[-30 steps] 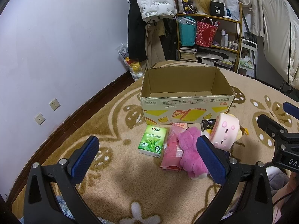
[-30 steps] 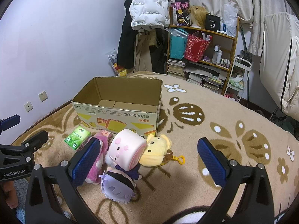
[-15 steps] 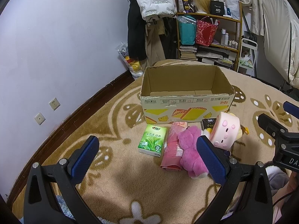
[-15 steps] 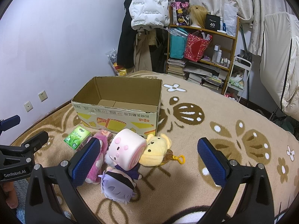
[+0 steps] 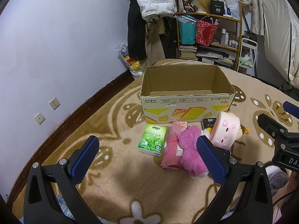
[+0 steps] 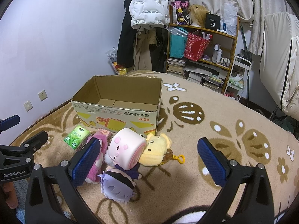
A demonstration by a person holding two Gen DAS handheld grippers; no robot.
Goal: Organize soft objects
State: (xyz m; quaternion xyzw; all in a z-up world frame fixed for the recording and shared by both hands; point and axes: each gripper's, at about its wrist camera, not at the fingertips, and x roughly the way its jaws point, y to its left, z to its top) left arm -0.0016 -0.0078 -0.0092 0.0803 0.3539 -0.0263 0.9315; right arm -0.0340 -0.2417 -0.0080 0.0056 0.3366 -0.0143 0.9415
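Observation:
An open cardboard box (image 5: pixel 186 100) (image 6: pixel 119 112) stands empty on the carpet. In front of it lie a green tissue pack (image 5: pixel 152 140) (image 6: pixel 76 137), a pink packet (image 5: pixel 172 149), a magenta plush (image 5: pixel 190 149) (image 6: pixel 96 160), a pink pig roll plush (image 5: pixel 225 132) (image 6: pixel 126 151), a yellow bear plush (image 6: pixel 156 149) and a purple-haired doll (image 6: pixel 116 185). My left gripper (image 5: pixel 147 160) is open and empty, held above the carpet short of the pack. My right gripper (image 6: pixel 147 161) is open and empty near the plushes.
A patterned beige carpet (image 6: pixel 224 130) covers the floor. A purple wall (image 5: pixel 65 46) with sockets runs on the left. A cluttered shelf (image 6: pixel 203 52) and hanging coats (image 5: pixel 155 1) stand behind the box. A small black pack (image 5: pixel 208 122) lies by the pig plush.

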